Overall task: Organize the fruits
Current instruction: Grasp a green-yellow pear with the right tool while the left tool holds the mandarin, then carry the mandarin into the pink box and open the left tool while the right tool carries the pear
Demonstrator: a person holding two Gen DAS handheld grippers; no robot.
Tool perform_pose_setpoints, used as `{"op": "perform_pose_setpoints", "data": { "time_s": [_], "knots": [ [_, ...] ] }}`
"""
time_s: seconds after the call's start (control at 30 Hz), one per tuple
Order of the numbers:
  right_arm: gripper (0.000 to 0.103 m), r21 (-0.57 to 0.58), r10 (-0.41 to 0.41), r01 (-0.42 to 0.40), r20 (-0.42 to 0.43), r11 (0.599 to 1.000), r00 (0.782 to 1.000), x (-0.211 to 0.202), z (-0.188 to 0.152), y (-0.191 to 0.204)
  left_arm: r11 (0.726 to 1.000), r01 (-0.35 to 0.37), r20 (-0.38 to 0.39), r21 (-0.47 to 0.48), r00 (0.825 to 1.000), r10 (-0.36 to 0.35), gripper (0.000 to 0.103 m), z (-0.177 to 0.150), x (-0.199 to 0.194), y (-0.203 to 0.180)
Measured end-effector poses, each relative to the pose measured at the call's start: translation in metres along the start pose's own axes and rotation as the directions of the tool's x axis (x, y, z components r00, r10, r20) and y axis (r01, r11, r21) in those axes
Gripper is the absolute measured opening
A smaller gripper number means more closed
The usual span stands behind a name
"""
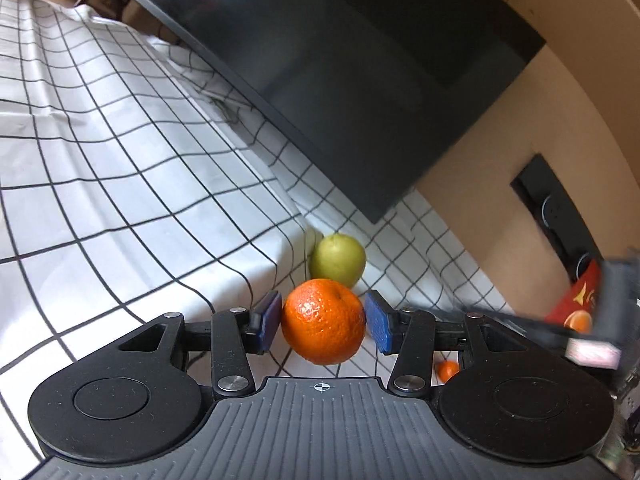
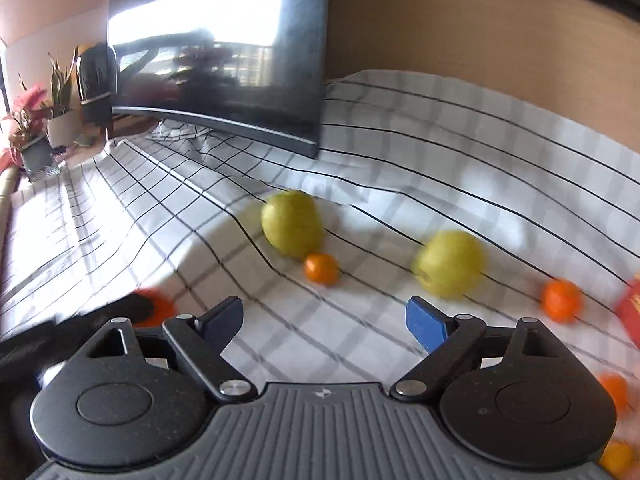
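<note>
My left gripper [image 1: 323,320] is shut on a large orange [image 1: 323,321] and holds it above the checked cloth. A green apple [image 1: 338,260] lies just beyond it, and a small mandarin [image 1: 447,371] shows below the right finger. My right gripper [image 2: 324,320] is open and empty over the cloth. Ahead of it lie two green apples [image 2: 292,224] [image 2: 450,264], a small mandarin [image 2: 321,269] between them and another mandarin [image 2: 561,299] to the right. The left gripper and its orange [image 2: 154,308] show blurred at the left edge of the right wrist view.
A black monitor [image 1: 340,72] stands on the white checked cloth [image 1: 120,160]; it also shows in the right wrist view [image 2: 220,52]. A red juice carton [image 1: 576,304] sits at the right. Potted plants [image 2: 36,120] stand far left. More orange fruit [image 2: 614,392] lies at the right edge.
</note>
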State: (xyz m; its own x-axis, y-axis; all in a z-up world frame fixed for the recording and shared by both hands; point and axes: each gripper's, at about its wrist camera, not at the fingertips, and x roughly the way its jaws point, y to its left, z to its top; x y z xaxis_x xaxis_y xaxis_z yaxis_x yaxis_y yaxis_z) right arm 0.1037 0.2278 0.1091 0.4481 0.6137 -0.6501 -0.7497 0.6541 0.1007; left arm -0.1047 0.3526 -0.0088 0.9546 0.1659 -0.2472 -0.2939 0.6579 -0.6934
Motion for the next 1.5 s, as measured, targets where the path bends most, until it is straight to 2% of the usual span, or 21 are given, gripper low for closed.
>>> {"op": "perform_pose_setpoints", "data": {
  "time_s": [0.2, 0.33, 0.5, 0.53, 0.57, 0.6, 0.63, 0.83, 1.03, 1.13, 1.2, 1.23, 1.27, 1.37, 1.43, 1.5],
  "knots": [
    [0.089, 0.007, 0.050, -0.050, 0.011, 0.999, 0.999, 0.066, 0.034, 0.024, 0.999, 0.028, -0.018, -0.026, 0.999, -0.029, 0.052, 0.003, -0.001, 0.008],
    [0.089, -0.044, 0.005, -0.004, 0.022, 0.999, 1.000, 0.093, 0.047, 0.037, 0.997, 0.045, -0.034, -0.062, 0.998, -0.047, 0.052, 0.004, 0.002, 0.014],
    [0.089, -0.003, -0.023, 0.023, -0.004, 1.000, 1.000, 0.120, 0.054, 0.028, 0.997, 0.057, -0.039, -0.059, 0.997, -0.059, 0.052, 0.004, 0.002, 0.013],
    [0.084, 0.018, -0.023, 0.024, -0.024, 1.000, 0.999, 0.124, 0.054, 0.025, 0.996, 0.058, -0.040, -0.061, 0.997, -0.060, 0.052, 0.004, 0.002, 0.014],
    [0.073, 0.041, -0.015, 0.017, -0.047, 0.999, 0.999, 0.126, 0.053, 0.020, 0.996, 0.057, -0.044, -0.065, 0.997, -0.060, 0.052, 0.005, 0.002, 0.014],
    [0.069, 0.061, 0.009, -0.005, -0.066, 0.998, 0.998, 0.128, 0.051, 0.016, 0.996, 0.054, -0.047, -0.069, 0.997, -0.058, 0.052, 0.005, 0.002, 0.015],
    [0.062, 0.096, 0.047, -0.039, -0.080, 0.995, 0.996, 0.127, 0.050, 0.011, 0.996, 0.053, -0.049, -0.072, 0.997, -0.057, 0.052, 0.005, 0.002, 0.015],
    [0.061, 0.188, 0.048, -0.019, -0.152, 0.982, 0.987, 0.095, 0.035, -0.018, 0.996, 0.060, -0.066, -0.070, 0.996, -0.065, 0.052, 0.005, 0.003, 0.015],
    [0.061, 0.212, 0.079, -0.035, -0.200, 0.977, 0.977, 0.020, -0.010, -0.056, 0.996, 0.088, -0.138, -0.001, 0.987, -0.088, 0.052, 0.002, 0.011, 0.000],
    [0.061, 0.224, 0.083, -0.040, -0.184, 0.974, 0.979, -0.028, -0.035, -0.076, 0.991, 0.124, -0.202, 0.043, 0.973, -0.113, 0.052, -0.007, 0.012, -0.016],
    [0.061, 0.222, 0.081, -0.045, -0.157, 0.974, 0.984, -0.060, -0.052, -0.088, 0.982, 0.166, -0.264, 0.088, 0.955, -0.138, 0.052, -0.018, 0.013, -0.034],
    [0.061, 0.222, 0.081, -0.049, -0.140, 0.974, 0.987, -0.075, -0.060, -0.094, 0.974, 0.197, -0.302, 0.108, 0.940, -0.157, 0.052, -0.024, 0.013, -0.044],
    [0.061, 0.220, 0.087, -0.066, -0.086, 0.973, 0.992, -0.094, -0.067, -0.100, 0.966, 0.229, -0.338, 0.122, 0.924, -0.176, 0.052, -0.030, 0.012, -0.053],
    [0.061, 0.236, 0.057, -0.052, -0.014, 0.970, 0.998, -0.144, -0.080, -0.111, 0.929, 0.337, -0.427, 0.155, 0.871, -0.244, 0.052, -0.049, 0.008, -0.083],
    [0.061, 0.235, 0.058, -0.063, 0.029, 0.970, 0.998, -0.172, -0.090, -0.118, 0.908, 0.383, -0.454, 0.173, 0.849, -0.271, 0.052, -0.060, 0.004, -0.102],
    [0.061, 0.246, 0.026, -0.035, 0.039, 0.969, 0.999, -0.191, -0.102, -0.124, 0.891, 0.411, -0.473, 0.193, 0.834, -0.282, 0.052, -0.069, 0.002, -0.117]
  ]
}}
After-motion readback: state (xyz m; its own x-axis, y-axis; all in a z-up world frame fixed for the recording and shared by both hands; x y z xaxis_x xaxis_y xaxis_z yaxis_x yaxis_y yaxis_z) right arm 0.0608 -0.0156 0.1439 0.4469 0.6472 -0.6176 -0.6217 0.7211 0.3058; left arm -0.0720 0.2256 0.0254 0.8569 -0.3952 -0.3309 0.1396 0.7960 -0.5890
